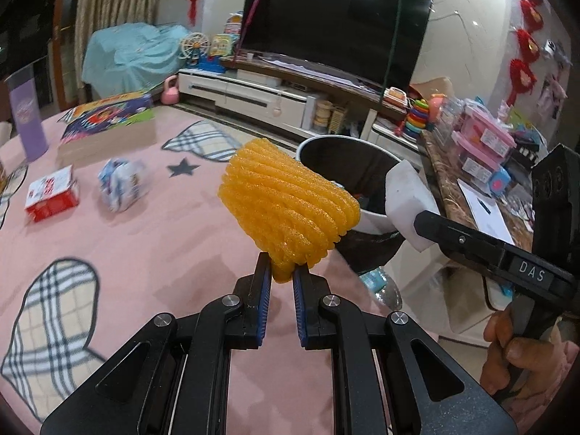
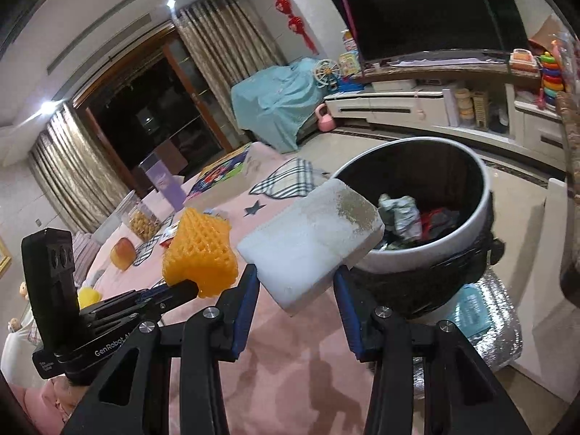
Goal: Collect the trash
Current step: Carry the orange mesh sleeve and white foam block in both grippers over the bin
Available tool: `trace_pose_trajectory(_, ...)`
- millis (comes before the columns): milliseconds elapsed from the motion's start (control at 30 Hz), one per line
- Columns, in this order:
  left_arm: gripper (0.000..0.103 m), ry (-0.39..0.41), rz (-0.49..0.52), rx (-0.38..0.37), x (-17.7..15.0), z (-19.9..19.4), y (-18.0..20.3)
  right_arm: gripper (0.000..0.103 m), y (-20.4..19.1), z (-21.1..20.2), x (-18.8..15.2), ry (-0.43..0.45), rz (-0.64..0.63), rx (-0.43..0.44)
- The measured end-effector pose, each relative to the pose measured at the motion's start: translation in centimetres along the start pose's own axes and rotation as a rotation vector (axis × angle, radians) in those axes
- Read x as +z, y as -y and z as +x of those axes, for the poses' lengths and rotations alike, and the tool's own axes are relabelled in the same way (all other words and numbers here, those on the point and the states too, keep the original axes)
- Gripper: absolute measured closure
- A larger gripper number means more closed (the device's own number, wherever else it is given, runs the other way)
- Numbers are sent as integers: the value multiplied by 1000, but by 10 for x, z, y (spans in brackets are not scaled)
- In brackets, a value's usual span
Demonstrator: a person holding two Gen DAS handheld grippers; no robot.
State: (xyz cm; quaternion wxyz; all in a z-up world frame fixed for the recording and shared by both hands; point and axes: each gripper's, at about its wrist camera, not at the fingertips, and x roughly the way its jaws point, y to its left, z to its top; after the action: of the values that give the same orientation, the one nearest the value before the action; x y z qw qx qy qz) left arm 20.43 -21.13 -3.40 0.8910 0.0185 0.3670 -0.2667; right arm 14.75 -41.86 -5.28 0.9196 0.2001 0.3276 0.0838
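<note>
Above the pink cloth [image 1: 152, 239], beside the bin [image 2: 417, 253]: orange foam net [image 1: 286, 203], ribbed and spongy, pinched at its lower tip in the narrow left gripper [image 1: 281, 279]. Just right of it, white foam block [image 2: 311, 243], one corner speckled with brown grime, clamped in the right gripper [image 2: 295, 290] and reaching over the rim. Inside the bin, crumpled wrappers [image 2: 398, 214]. Farther back on the cloth, red box [image 1: 52, 194] and blurred packet [image 1: 123, 183].

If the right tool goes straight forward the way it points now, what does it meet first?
Probably the trash bin: the right tool, shut on the white sponge, points at its near rim, though depth is unclear.
</note>
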Motion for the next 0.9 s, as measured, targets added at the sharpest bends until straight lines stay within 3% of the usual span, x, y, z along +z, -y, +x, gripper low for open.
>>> trace_pose_trajectory(467, 92, -6, 85, -19, 50, 41, 40, 60, 45, -4, 39, 38, 38, -69)
trace_pose_trajectory(900, 92, -29, 110, -29, 81, 76, 56, 60, 70, 9, 61, 13, 31, -107)
